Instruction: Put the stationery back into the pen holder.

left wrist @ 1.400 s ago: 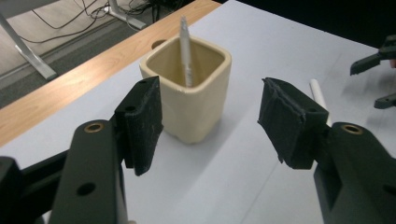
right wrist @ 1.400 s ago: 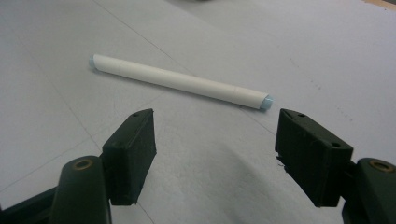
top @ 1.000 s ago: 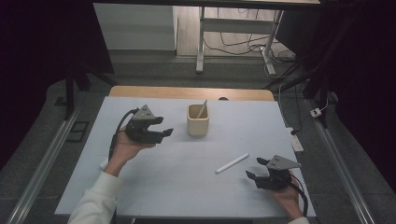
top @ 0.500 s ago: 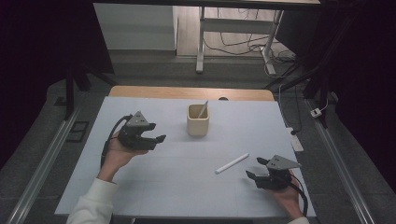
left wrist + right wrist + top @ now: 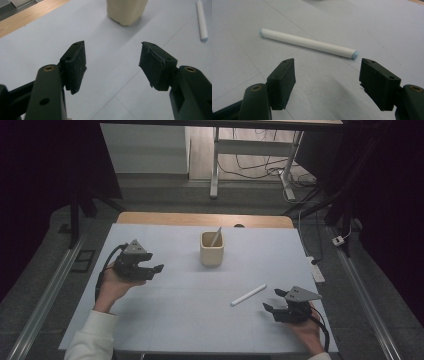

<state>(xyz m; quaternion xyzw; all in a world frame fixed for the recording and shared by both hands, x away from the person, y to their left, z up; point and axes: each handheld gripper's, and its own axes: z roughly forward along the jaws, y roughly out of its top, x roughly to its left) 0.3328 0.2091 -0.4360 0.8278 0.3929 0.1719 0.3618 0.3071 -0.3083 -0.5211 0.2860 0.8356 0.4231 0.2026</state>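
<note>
Right gripper at near right of table, jaws wide apart, empty, aimed at white marker lying flat just beyond them. Left gripper at left, jaws spread, nothing between them. Cream cup stands centre-far, one stick inside, well apart from marker.

Risks, judged: marker round, may roll if one pad touches first; jaws lined along barrel rather than across it could miss; off-centre pinch lets marker tilt, end catching cup rim at drop-in.

Matt white pen, matt paper-like table cover
</note>
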